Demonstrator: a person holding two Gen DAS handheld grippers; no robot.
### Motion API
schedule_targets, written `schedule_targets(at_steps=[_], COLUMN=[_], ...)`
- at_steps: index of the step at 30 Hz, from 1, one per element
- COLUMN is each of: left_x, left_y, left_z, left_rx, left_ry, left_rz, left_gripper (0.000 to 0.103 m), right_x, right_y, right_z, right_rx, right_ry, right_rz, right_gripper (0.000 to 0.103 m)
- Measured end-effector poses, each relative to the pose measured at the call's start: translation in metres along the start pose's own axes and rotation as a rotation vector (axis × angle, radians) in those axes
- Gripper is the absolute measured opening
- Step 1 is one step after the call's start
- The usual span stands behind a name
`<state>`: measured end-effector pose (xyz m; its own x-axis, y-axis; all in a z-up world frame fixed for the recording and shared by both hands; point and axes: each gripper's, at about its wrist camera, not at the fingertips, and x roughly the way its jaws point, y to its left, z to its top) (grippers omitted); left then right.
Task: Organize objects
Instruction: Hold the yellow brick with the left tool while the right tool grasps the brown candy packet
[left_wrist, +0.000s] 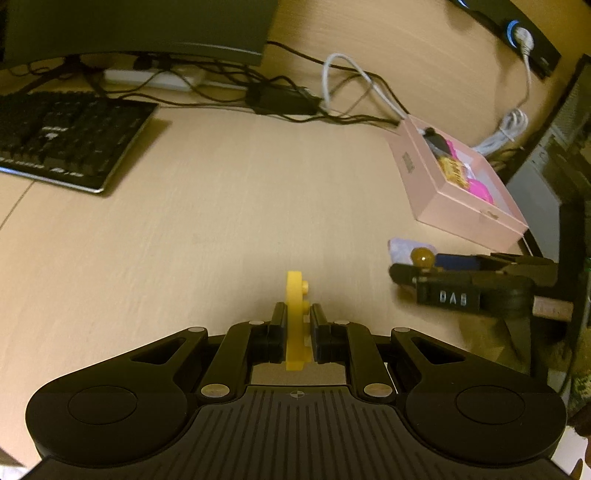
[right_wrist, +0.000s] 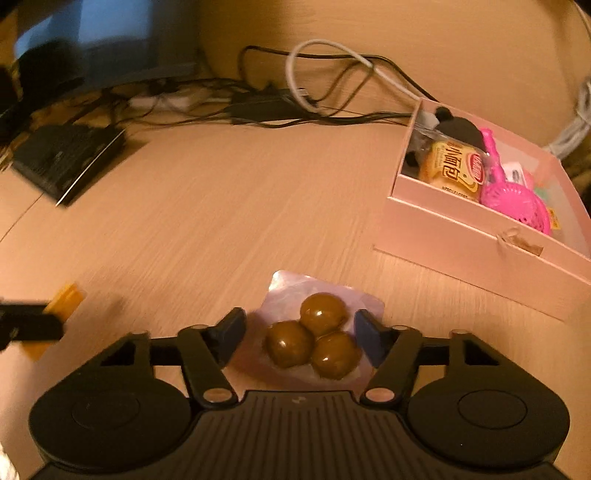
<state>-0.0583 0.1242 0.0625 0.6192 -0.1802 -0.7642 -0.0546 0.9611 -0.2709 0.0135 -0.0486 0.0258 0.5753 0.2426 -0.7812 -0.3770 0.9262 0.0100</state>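
The left gripper (left_wrist: 298, 325) is clamped on a flat yellow toy piece (left_wrist: 295, 317), held on edge above the wooden desk (left_wrist: 221, 206), small studs showing on one face. The right gripper (right_wrist: 300, 330) has its blue-padded fingers (right_wrist: 232, 328) on either side of a clear packet of three brown balls (right_wrist: 314, 339) lying on the desk; the pads appear just short of the wrapper – though blur makes contact hard to judge. Seen from the left wrist, the right gripper (left_wrist: 402, 271) sits low at the right with the packet (left_wrist: 413, 251) at its tip. Beyond it stands an open pink box (right_wrist: 461, 236) holding a yellow snack pack (right_wrist: 452, 168), a pink strainer (right_wrist: 517, 199) and a dark item. Farther back – tangled cables (left_wrist: 332, 96), a black keyboard (left_wrist: 66, 136) and a monitor (left_wrist: 140, 26).
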Motion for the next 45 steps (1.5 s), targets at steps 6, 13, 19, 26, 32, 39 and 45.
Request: schedule_targets(at_steps=[6, 13, 19, 26, 32, 39, 45], left_x=[0.011, 0.030, 0.028, 0.028, 0.022, 0.014, 0.020], left_y=[-0.026, -0.061, -0.069, -0.057, -0.052, -0.041, -0.049], left_z=[0.001, -0.002, -0.002, 0.000, -0.001, -0.002, -0.004], left_rx=[0.079, 0.169, 0.194, 0.173, 0.177, 0.150, 0.165], left_ry=[0.028, 0.069, 0.051, 0.059, 0.054, 0.040, 0.055], left_rz=[-0.068, -0.141, -0.147, -0.121, -0.110, -0.098, -0.125], left_gripper=[0.015, 0.015, 0.015, 0.015, 0.015, 0.015, 0.015], right_x=[-0.027, -0.065, -0.079, -0.058, -0.038, -0.033, -0.057], right_y=[-0.018, -0.062, -0.086, -0.066, -0.038, -0.023, -0.023], right_z=[-0.017, -0.041, -0.060, -0.061, -0.051, -0.046, -0.047], right_rx=[0.035, 0.089, 0.216, 0.245, 0.089, 0.005, 0.004], right_ry=[0.039, 0.012, -0.013, 0.000, -0.017, -0.008, -0.013], right_rz=[0.001, -0.106, -0.093, -0.025, -0.034, -0.021, -0.024], right_gripper=[0.037, 0.021, 0.066, 0.085, 0.097, 0.063, 0.051])
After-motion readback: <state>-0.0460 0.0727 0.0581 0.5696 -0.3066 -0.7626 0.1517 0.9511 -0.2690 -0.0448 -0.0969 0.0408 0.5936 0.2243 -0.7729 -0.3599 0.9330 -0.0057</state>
